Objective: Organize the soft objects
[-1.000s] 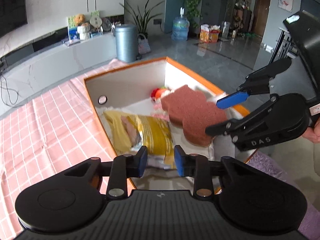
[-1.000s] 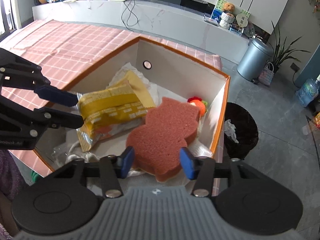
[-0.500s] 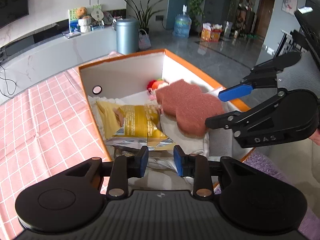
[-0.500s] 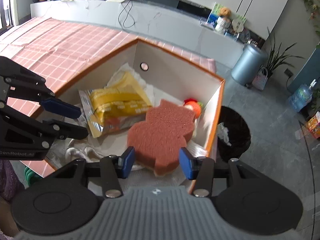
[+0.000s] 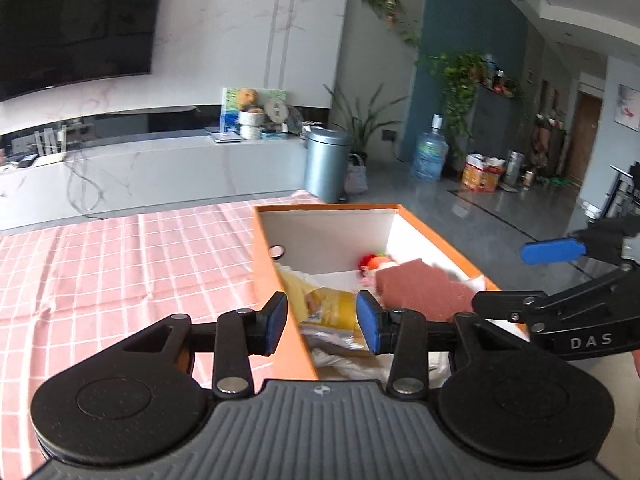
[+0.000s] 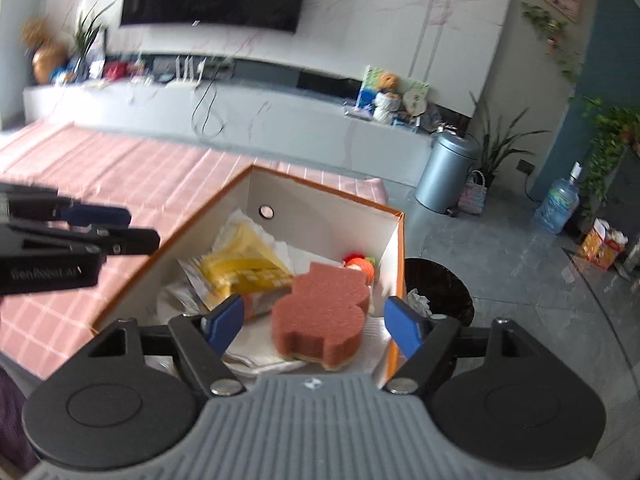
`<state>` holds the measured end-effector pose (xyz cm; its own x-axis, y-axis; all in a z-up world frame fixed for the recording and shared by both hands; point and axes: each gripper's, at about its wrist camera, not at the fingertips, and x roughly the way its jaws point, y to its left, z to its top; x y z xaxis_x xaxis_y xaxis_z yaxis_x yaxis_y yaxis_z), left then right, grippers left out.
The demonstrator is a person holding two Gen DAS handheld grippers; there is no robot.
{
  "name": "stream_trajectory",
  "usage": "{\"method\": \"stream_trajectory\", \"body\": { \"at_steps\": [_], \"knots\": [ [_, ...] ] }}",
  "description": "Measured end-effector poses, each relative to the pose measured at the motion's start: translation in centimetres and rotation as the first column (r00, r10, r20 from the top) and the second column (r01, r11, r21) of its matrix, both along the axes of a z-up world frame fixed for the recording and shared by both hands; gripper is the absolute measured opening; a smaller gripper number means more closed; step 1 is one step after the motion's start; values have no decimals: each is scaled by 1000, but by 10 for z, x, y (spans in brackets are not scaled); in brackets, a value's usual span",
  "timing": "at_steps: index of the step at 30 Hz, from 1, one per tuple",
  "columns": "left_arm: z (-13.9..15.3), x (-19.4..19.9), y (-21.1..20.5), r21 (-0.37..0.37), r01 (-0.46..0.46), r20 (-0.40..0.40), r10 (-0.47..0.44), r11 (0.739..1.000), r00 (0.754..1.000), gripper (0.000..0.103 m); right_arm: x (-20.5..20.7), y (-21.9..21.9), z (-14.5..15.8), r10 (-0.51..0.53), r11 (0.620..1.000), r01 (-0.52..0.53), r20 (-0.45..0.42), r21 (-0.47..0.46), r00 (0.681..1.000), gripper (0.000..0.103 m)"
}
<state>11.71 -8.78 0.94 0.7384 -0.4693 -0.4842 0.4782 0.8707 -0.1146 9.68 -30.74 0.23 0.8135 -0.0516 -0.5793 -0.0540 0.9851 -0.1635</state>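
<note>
Both grippers, left (image 5: 322, 317) and right (image 6: 314, 326), empty, fingers just opening. Sponge (image 6: 320, 314) and snack packet (image 6: 244, 274) lie in the orange box (image 6: 394, 344). Risk: box at bench edge; a nudge toward 3 o'clock tips it floorward.

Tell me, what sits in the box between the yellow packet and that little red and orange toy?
The reddish-brown sponge lies between the yellow packet and the red and orange toy, on white paper. The right wrist view shows it best.

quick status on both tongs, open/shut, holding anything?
Left tongs: open, just been widening, holding nothing.
Right tongs: open, just been widening, holding nothing; the sponge lies in the box.
</note>
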Motion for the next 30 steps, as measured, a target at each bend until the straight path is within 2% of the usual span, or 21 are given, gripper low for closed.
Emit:
{"method": "stream_trajectory", "body": {
  "at_steps": [4, 6, 9, 11, 13, 16, 20, 25, 30],
  "knots": [
    [-1, -8, 7, -3, -25, 15, 25, 1000, 1000, 50, -11, 10, -4, -54, 998, 52, 45, 38, 998, 79],
    [-1, -12, 9, 14, -56, 29, 56, 998, 998, 58, -19, 15, -8, -83, 996, 81, 73, 39, 994, 83],
    [0, -21, 10, 59, -103, 80, 98, 993, 992, 61, -28, 21, -13, -114, 993, 109, 99, 51, 989, 84],
    [0, -29, 10, 76, -128, 123, 118, 989, 985, 72, -35, 23, -16, -128, 990, 119, 115, 76, 985, 85],
    [2, -38, 9, 83, -149, 169, 133, 985, 977, 75, -41, 24, -19, -145, 985, 131, 127, 110, 981, 87],
    [3, -50, 9, 93, -180, 237, 153, 979, 959, 85, -51, 27, -24, -158, 979, 136, 149, 151, 976, 90],
    [3, -63, 7, 117, -217, 304, 173, 969, 937, 87, -63, 35, -26, -143, 981, 113, 200, 157, 969, 93],
    [1, -69, 13, 121, -245, 305, 199, 962, 931, 88, -73, 49, -25, -116, 987, 83, 254, 138, 960, 98],
    [-2, -75, 16, 127, -295, 290, 249, 947, 924, 91, -78, 55, -26, -129, 989, 105, 249, 104, 960, 98]
  ]
}}
